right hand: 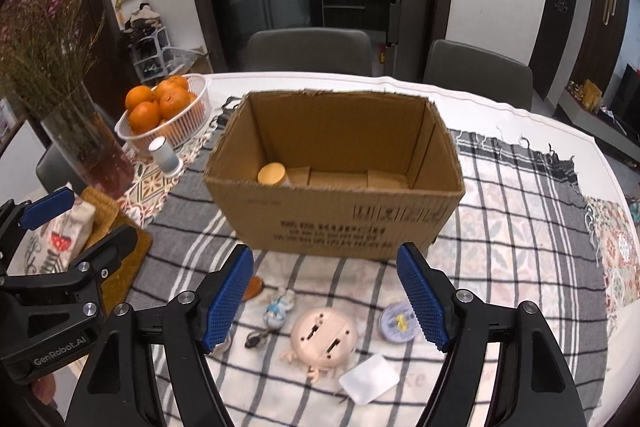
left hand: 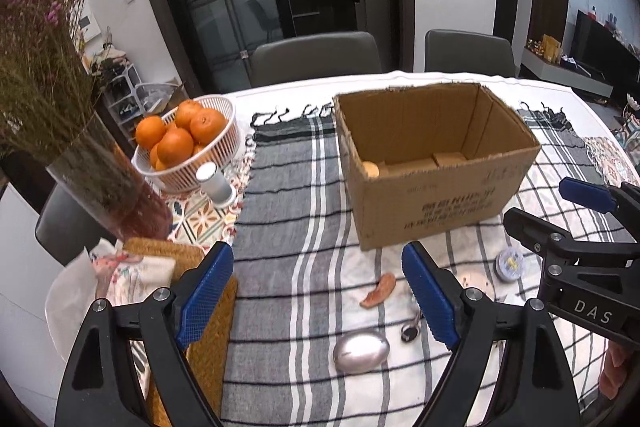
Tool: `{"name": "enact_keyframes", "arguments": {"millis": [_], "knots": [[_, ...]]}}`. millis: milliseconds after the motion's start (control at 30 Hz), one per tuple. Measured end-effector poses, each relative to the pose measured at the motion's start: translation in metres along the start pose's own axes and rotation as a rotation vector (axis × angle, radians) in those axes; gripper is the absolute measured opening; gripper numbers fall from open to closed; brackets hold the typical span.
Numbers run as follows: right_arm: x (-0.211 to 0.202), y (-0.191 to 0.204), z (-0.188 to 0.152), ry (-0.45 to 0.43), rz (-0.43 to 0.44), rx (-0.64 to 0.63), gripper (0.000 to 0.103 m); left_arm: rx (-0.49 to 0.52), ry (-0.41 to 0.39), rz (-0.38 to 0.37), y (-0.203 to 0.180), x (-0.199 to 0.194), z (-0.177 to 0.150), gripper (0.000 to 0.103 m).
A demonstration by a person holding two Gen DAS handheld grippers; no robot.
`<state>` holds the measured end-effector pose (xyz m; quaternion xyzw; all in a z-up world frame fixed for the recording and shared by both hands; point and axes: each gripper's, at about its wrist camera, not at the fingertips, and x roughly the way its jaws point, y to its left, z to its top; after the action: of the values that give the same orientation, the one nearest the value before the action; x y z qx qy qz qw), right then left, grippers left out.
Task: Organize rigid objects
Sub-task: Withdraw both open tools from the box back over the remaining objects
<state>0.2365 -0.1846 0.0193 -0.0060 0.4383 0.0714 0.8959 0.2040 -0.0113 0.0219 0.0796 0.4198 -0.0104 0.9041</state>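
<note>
From your left wrist camera, your left gripper point(left hand: 318, 297) stands with its blue pads wide apart and nothing between them. Ahead of it on the checked cloth point(left hand: 280, 227) lie a silver oval object point(left hand: 361, 345), an orange-brown curved piece point(left hand: 379, 290) and a small dark item point(left hand: 409, 331) too small to identify. The right-hand finger hides most of a pale round thing behind it. The cardboard box point(left hand: 432, 203) stands open further back; only a sliver of a yellow-capped item point(left hand: 371, 169) shows over its near wall. Your right gripper point(left hand: 560, 211) enters at the right edge, cut off, beside a small round tin point(left hand: 509, 264).

From your right wrist camera, your right gripper point(right hand: 325, 297) is also spread apart and empty. Between and below its fingers lie a beige round toy point(right hand: 324, 337), underside up, a blue-and-white figure point(right hand: 279, 307), the tin point(right hand: 396, 323) partly behind the right finger, and a white flat piece point(right hand: 370, 379). An orange item point(right hand: 253, 287) is mostly hidden by the left finger. Inside the box point(right hand: 340, 223) the yellow cap point(right hand: 272, 174) shows clearly; the print on the box is blurred. Your left gripper point(right hand: 76, 217) is cut off at the left edge.
</note>
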Motion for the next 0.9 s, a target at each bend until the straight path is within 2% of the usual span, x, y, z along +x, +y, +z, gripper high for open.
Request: {"name": "enact_keyframes", "arguments": {"millis": [467,900], "knots": [[0.018,0.006,-0.034,0.083,0.000,-0.010,0.078,-0.032,0.128,-0.033,-0.002,0.022,-0.045,0.087],[0.054,-0.004,-0.059,0.191,0.020,0.025,0.078,-0.063,0.248,-0.053,-0.009,0.055,-0.073,0.087]]}}
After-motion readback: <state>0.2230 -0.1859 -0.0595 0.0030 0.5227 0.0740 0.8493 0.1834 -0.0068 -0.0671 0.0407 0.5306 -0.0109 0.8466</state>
